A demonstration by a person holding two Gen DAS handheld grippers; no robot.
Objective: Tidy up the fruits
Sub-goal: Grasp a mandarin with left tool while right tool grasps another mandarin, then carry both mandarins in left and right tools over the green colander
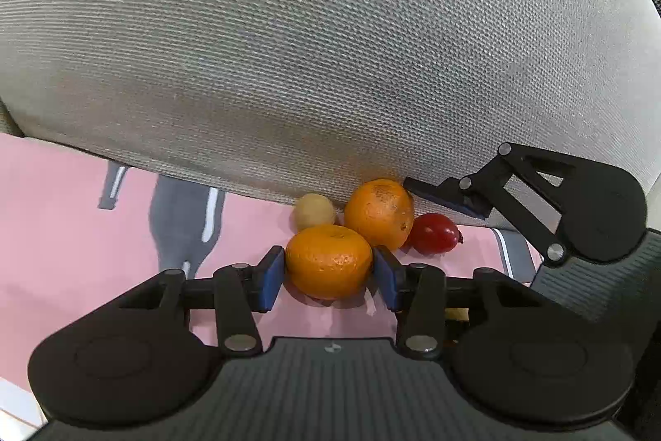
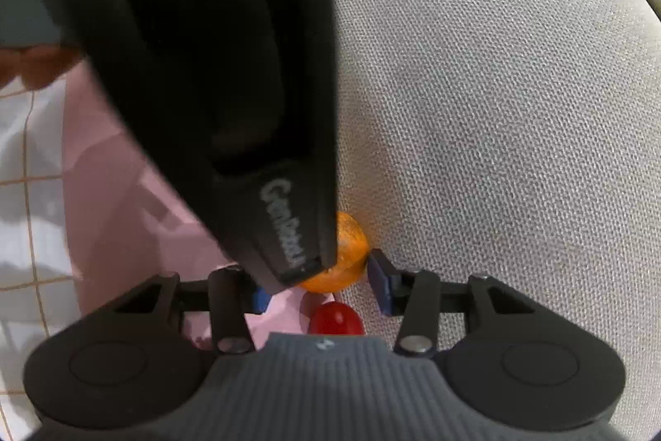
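A mandarin (image 1: 328,261) lies on the pink cloth (image 1: 82,226), and my left gripper (image 1: 329,277) is shut on it, a blue pad pressed to each side. Behind it sit a bigger orange (image 1: 380,211), a small tan fruit (image 1: 314,211) and a red fruit (image 1: 436,234). One finger (image 1: 446,195) of my right gripper reaches in from the right, its tip at the orange's upper right. In the right wrist view the right gripper (image 2: 320,292) stands open. The red fruit (image 2: 336,319) lies loose between its fingers and the orange (image 2: 349,255) sits just ahead. The left gripper's black body (image 2: 206,69) hides the orange's left side.
A large grey woven cushion (image 1: 330,48) rises directly behind the fruits, which rest against its base. The pink cloth carries a grey print (image 1: 181,218). White tiled floor (image 2: 24,160) shows at the left, with a hand (image 2: 29,65) above it.
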